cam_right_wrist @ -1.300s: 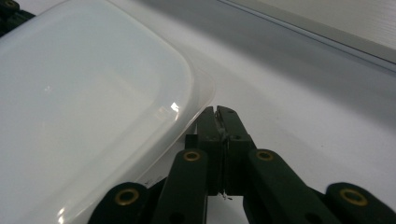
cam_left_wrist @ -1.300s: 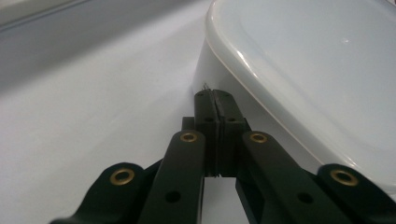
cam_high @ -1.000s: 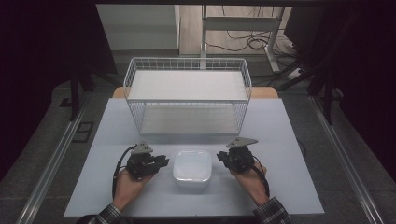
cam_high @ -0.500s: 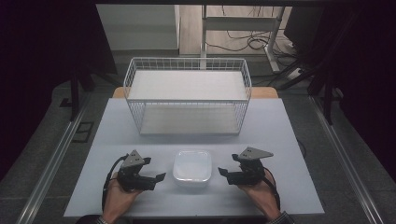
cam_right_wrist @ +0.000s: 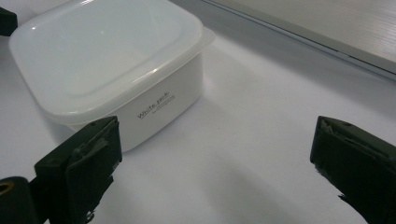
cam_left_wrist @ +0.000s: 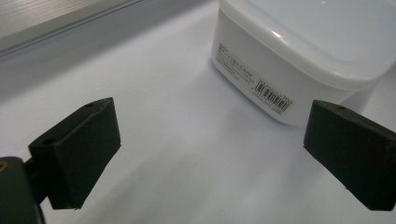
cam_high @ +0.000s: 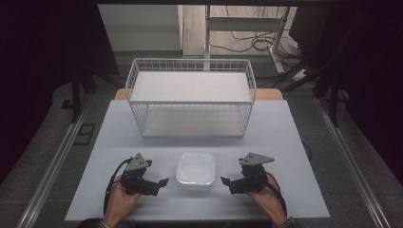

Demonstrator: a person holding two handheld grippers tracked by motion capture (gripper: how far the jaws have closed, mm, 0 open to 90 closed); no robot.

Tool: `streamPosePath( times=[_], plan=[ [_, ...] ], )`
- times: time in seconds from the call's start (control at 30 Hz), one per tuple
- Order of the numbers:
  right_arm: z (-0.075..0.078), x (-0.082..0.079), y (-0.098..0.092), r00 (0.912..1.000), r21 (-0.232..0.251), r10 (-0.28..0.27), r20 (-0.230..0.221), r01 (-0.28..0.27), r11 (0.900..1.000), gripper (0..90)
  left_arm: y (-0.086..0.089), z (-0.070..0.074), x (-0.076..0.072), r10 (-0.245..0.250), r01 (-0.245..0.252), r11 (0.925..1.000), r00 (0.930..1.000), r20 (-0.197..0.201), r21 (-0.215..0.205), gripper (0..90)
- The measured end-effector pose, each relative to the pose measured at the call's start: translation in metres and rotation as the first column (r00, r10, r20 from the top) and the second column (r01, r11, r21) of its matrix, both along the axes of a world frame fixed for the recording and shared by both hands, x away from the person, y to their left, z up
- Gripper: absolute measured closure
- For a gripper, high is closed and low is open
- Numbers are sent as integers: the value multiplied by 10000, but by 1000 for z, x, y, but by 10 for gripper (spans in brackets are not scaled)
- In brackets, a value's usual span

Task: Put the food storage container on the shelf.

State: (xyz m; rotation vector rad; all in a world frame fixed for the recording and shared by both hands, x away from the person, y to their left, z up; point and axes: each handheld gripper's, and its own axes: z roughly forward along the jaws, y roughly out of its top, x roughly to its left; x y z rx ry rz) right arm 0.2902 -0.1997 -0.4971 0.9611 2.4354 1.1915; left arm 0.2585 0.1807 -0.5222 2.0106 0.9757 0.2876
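The white lidded container (cam_high: 195, 171) sat on the counter (cam_high: 285, 137) between both grippers, in front of the wire basket (cam_high: 191, 97). From the left gripper (cam_high: 160, 182) it lay at about two o'clock; from the right gripper (cam_high: 225, 180) at about ten o'clock, both about equally near. Both grippers' jaws had just been opening and stood spread wide, nothing between them. The container was roughly square, offering no clear long axis.

A white plastic box (cam_right_wrist: 107, 70) with a smooth, slightly glossy lid sits ahead of matt black jaws. A paper barcode label (cam_left_wrist: 273, 95) is stuck on its side. The table (cam_high: 285, 137) looks matt. The basket (cam_high: 190, 97) is white-coated wire.
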Motion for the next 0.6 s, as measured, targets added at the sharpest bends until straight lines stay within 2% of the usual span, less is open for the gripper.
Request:
streamPosePath(
  times=[0.1,0.2,0.33,0.43,0.53,0.6],
  plan=[
    [1,1,1,9997,-275,-152,-186,147,9995,18,-3,4,3,-178,175,9996,9998,-100,-207,40],
    [2,2,2,9989,-234,-195,-422,185,9996,18,-8,7,6,-338,334,9993,9993,-187,-178,42],
    [8,2,6,9991,-129,-181,-382,176,9998,8,-16,12,10,-567,561,9983,9978,-336,-185,34],
    [13,2,11,9990,-173,-179,-398,172,9997,2,-20,17,14,-773,747,9954,9961,-429,-601,35],
    [18,2,17,9991,-167,-67,-413,60,9998,5,-26,22,20,-801,770,9942,9960,-389,-755,63],
    [21,3,22,9988,-214,-67,-493,57,9998,58,-30,26,24,-881,849,9934,9953,-392,-770,84]
  ],
)
